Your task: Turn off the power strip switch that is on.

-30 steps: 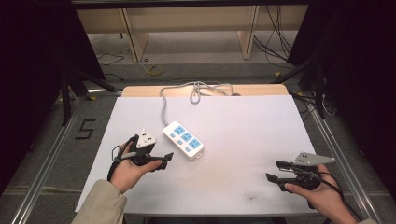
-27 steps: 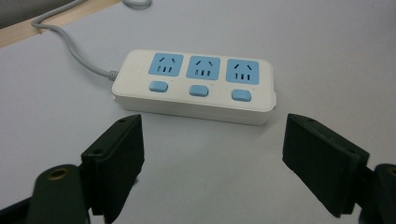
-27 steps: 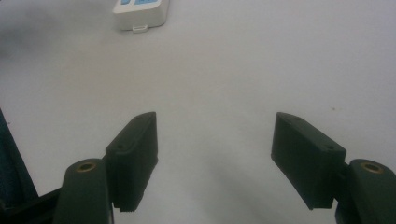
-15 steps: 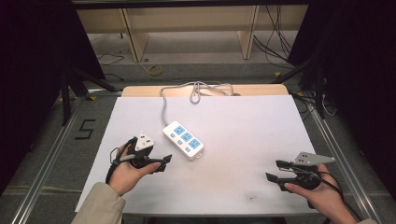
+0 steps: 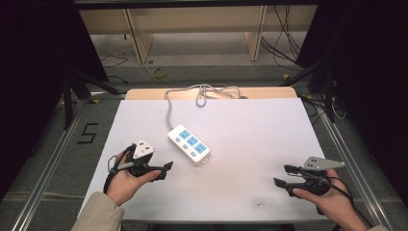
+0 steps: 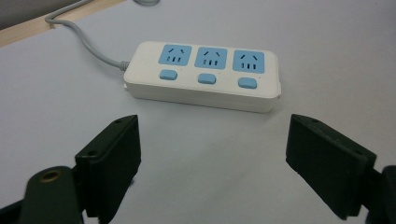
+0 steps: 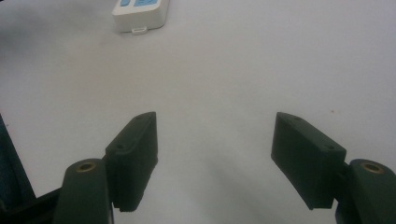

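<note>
A white power strip with three blue sockets and three blue buttons lies slantwise near the middle of the white table. Its grey cable runs to the far edge and coils there. My left gripper is held low at the front left, open, jaws pointing right toward the strip. In the left gripper view the strip lies just beyond the empty gap of that gripper. My right gripper is open at the front right, pointing left. In the right gripper view the strip's end is far ahead of that gripper.
A wooden strip edges the table's far side. Metal rails run along both sides. A "5" mark is on the floor at the left, and shelving with loose cables stands behind the table.
My left hand and gripper have drawn back slightly toward the near edge. The right gripper and the power strip have stayed put.
</note>
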